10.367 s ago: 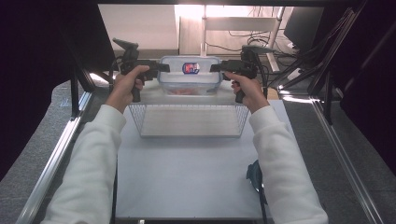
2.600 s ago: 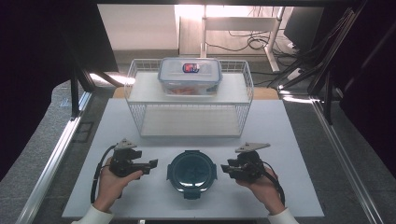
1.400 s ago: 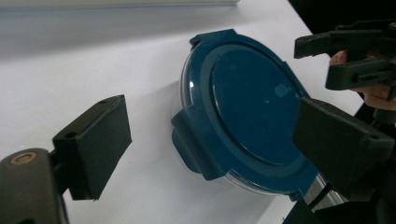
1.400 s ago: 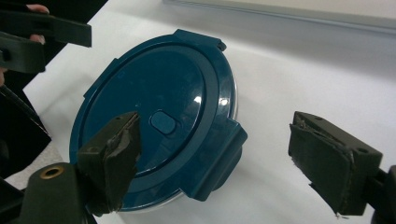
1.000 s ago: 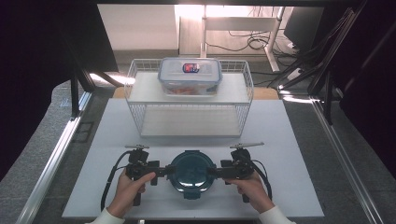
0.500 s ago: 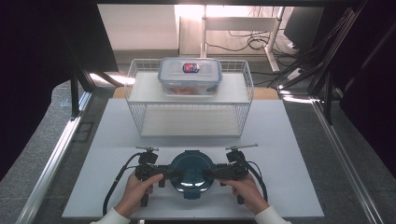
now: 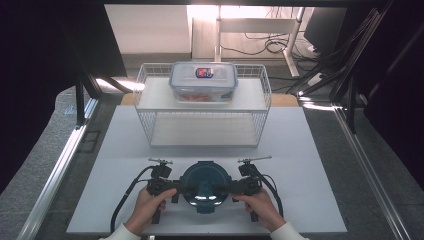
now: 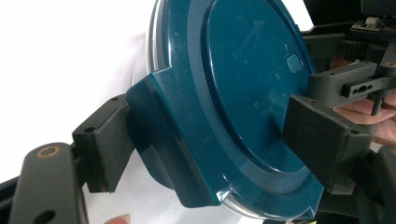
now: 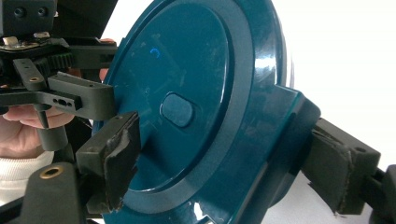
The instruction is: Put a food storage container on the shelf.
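Container point(image 7: 204, 183): round, dark teal lid, flat on the near edge of the white table point(image 7: 310, 165), lid facing up, its two side tabs lined up left to right. Left gripper point(image 7: 170, 187) and right gripper point(image 7: 239, 187): one at each tab, jaws just closing in, each pair straddling a tab with the pads near it; contact cannot be told. Placement from both sides suits a level lift. Wire basket point(image 7: 202, 120): behind, with a clear lidded box point(image 7: 203, 80) on top
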A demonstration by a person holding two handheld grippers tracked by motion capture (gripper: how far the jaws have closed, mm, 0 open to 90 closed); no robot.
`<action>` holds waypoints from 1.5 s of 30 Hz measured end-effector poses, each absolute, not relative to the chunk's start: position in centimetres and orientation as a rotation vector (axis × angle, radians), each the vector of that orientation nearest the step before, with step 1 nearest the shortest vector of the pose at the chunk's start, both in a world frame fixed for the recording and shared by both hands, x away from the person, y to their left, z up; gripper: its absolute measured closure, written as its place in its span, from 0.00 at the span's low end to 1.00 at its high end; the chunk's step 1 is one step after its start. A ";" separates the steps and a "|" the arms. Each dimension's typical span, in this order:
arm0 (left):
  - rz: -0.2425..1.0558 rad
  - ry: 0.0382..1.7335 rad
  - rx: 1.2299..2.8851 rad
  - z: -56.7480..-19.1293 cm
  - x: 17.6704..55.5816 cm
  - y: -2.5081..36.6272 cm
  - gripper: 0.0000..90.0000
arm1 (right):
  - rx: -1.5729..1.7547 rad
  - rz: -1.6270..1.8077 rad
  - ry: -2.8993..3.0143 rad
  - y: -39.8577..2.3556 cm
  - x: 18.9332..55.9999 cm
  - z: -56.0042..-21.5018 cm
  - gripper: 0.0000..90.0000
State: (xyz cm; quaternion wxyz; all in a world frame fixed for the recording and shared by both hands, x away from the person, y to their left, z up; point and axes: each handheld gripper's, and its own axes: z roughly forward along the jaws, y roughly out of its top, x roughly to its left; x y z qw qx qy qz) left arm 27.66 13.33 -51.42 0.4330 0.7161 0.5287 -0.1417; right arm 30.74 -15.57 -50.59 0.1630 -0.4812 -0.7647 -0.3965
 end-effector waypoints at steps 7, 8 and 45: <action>-0.379 1.344 1.743 -51.4 27.6 13.7 0.27 | -1.400 -1.149 -2.087 -16.6 31.2 -50.6 0.32; -0.384 1.345 1.736 -51.4 27.6 13.8 0.28 | -1.400 -1.148 -2.088 -16.6 31.2 -50.6 0.33; -0.253 1.273 1.699 -48.8 25.9 14.1 0.42 | -1.347 -1.327 -2.281 -16.5 29.1 -47.5 0.39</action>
